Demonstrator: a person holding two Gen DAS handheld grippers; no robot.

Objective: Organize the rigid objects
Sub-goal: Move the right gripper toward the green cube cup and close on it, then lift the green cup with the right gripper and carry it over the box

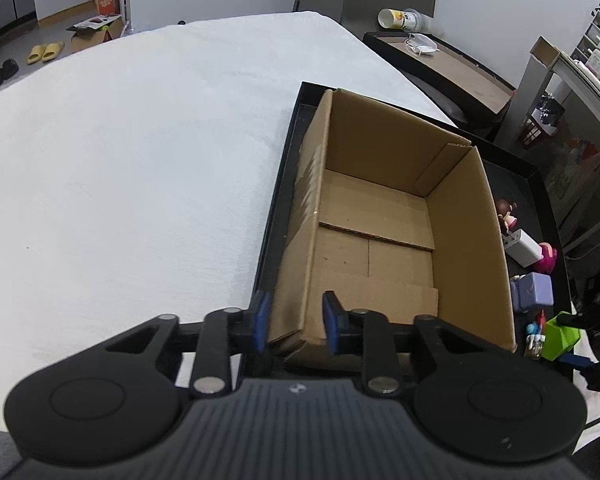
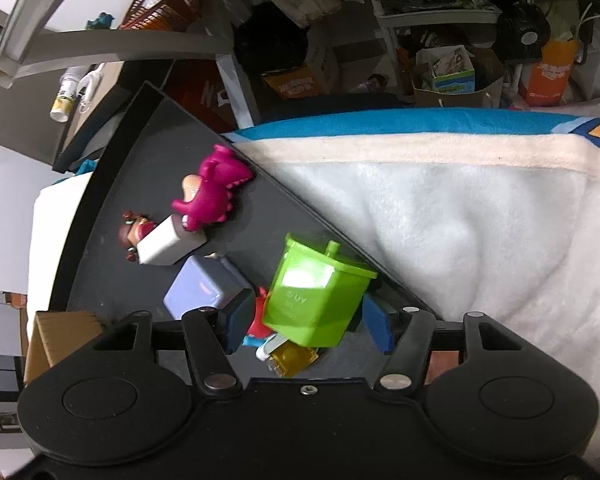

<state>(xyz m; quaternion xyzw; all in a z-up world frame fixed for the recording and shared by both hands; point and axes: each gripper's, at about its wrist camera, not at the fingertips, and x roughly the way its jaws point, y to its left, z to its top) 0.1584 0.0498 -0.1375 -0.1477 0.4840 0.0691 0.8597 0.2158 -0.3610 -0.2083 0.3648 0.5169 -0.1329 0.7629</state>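
An open, empty cardboard box stands in a black tray on a white blanket. My left gripper straddles the box's near left wall, with one blue pad on each side of it. In the right wrist view, my right gripper has its blue pads on both sides of a small green toy bin, which shows green in the left wrist view. Next to it on the tray lie a purple cube, a white block, a pink dinosaur and a brown-haired figurine.
Small red, white and amber pieces lie under the green bin. The white blanket spreads left of the tray. A blue-edged blanket lies right of the tray. Cluttered shelves and bags stand beyond.
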